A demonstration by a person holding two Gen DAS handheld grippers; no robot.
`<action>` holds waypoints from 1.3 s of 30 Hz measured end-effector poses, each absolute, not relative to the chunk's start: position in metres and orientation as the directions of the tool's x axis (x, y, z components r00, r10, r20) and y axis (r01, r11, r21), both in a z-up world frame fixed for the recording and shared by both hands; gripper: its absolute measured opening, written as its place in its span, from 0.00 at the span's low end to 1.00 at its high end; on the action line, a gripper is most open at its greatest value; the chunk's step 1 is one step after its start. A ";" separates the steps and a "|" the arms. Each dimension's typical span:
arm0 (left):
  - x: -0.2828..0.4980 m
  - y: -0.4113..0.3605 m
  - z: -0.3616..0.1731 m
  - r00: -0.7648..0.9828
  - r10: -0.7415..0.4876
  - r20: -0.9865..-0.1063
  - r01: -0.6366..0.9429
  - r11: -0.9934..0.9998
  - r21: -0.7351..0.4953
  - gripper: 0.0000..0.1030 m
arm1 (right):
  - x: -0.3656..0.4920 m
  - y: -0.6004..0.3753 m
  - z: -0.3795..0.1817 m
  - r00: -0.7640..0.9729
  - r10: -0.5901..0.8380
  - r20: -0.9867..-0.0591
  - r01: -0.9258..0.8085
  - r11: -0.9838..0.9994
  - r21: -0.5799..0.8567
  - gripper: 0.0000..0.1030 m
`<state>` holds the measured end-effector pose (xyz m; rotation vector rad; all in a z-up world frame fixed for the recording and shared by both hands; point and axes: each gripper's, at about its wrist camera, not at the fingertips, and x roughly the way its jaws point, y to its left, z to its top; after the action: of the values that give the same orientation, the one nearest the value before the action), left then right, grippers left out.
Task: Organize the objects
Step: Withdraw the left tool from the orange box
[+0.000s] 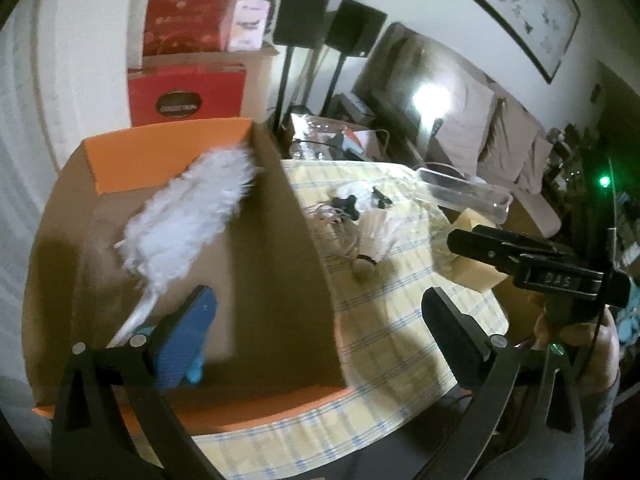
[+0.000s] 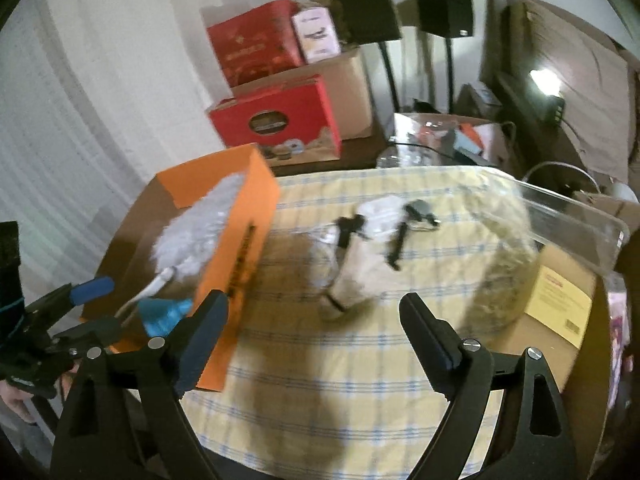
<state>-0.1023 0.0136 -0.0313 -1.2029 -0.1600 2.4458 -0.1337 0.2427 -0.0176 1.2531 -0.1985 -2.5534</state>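
Orange cardboard box (image 1: pixel 176 148), open top, brown raw-card interior, stands on the left part of the table (image 1: pixel 400 320); its outer wall is smooth orange with a black printed strip in the right wrist view. Table cover is a pale yellow cloth with thin blue check lines, slightly rumpled.

Inside the box lies a feather duster (image 1: pixel 188 216): fluffy white head, soft and ragged at the edges, tapering to a slim white handle that ends in a blue plastic piece near the box's near wall. It lies slantwise, head toward the far corner.

On the cloth, just right of the box: a shuttlecock (image 1: pixel 374 236), white feathered skirt, dark band, rounded cork tip, lying on its side. Beside it a small tangle of black clips and clear wrapping, blurred. A clear rigid plastic tray (image 1: pixel 464 192) sits at the far right, resting on a tan carton.

Left gripper (image 1: pixel 324 320): black fingers, blue pad on the left one, spread wide, nothing between them. Right gripper (image 2: pixel 316 328): fingers also wide apart, empty, above the cloth short of the shuttlecock.
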 end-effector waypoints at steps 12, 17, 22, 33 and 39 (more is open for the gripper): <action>-0.115 0.076 -0.047 -0.521 0.412 -0.748 -0.361 -0.900 -0.244 0.99 | -0.126 0.296 -0.024 -0.608 -0.289 -0.740 0.127 -0.955 0.269 0.86; -0.120 0.105 -0.055 -0.520 0.405 -0.752 -0.394 -0.895 -0.209 0.99 | -0.122 0.314 -0.022 -0.621 -0.293 -0.727 0.111 -0.951 0.289 0.86; -0.130 0.127 -0.066 -0.516 0.382 -0.767 -0.409 -0.896 -0.172 0.99 | -0.124 0.325 -0.023 -0.622 -0.296 -0.725 0.109 -0.949 0.295 0.86; -0.152 0.161 -0.093 -0.518 0.320 -0.793 -0.423 -0.902 -0.088 0.81 | -0.145 0.337 -0.021 -0.619 -0.338 -0.709 0.125 -0.934 0.335 0.81; -0.158 0.174 -0.109 -0.504 0.288 -0.814 -0.442 -0.896 -0.043 0.70 | -0.152 0.338 -0.020 -0.616 -0.362 -0.699 0.142 -0.924 0.354 0.81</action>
<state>-0.1580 0.1743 -0.1090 -1.2525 0.2375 2.3971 -0.1515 0.3381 -0.0199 1.1963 -0.3836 -2.5660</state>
